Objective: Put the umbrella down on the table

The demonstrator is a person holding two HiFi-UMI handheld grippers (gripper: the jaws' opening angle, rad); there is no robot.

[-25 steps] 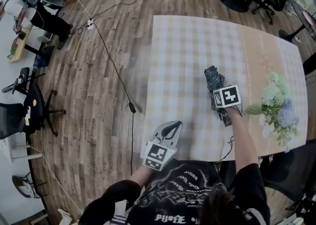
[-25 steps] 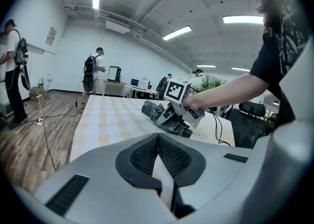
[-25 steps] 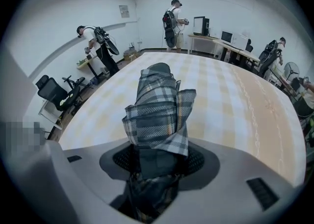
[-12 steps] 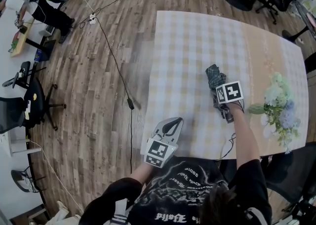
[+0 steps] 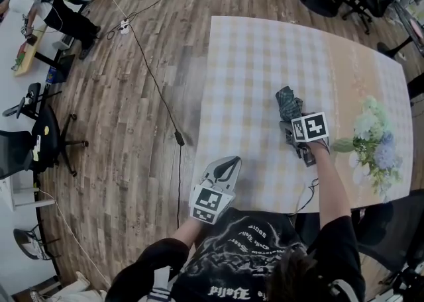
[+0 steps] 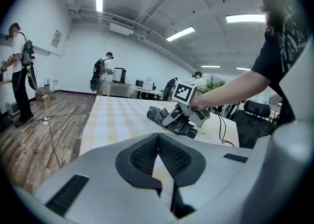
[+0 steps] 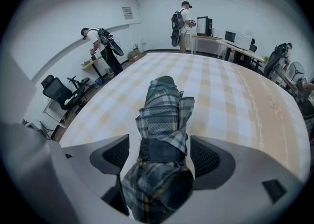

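Note:
A folded plaid umbrella [image 5: 287, 102] lies on the checked table [image 5: 265, 49], its handle end toward me. My right gripper [image 5: 293, 122] stands around its near half. In the right gripper view the umbrella [image 7: 163, 115] lies between the pads [image 7: 210, 158] with a gap on each side, and the jaws are opening. The left gripper view shows the umbrella [image 6: 167, 118] resting on the tabletop under the right gripper [image 6: 184, 112]. My left gripper [image 5: 228, 165] hovers over the table's near left corner, shut and holding nothing.
A bunch of pale flowers [image 5: 374, 145] stands at the table's right edge, close to my right arm. A cable [image 5: 156, 89] runs over the wooden floor on the left, past office chairs [image 5: 40, 142]. People stand at desks far off [image 7: 182, 19].

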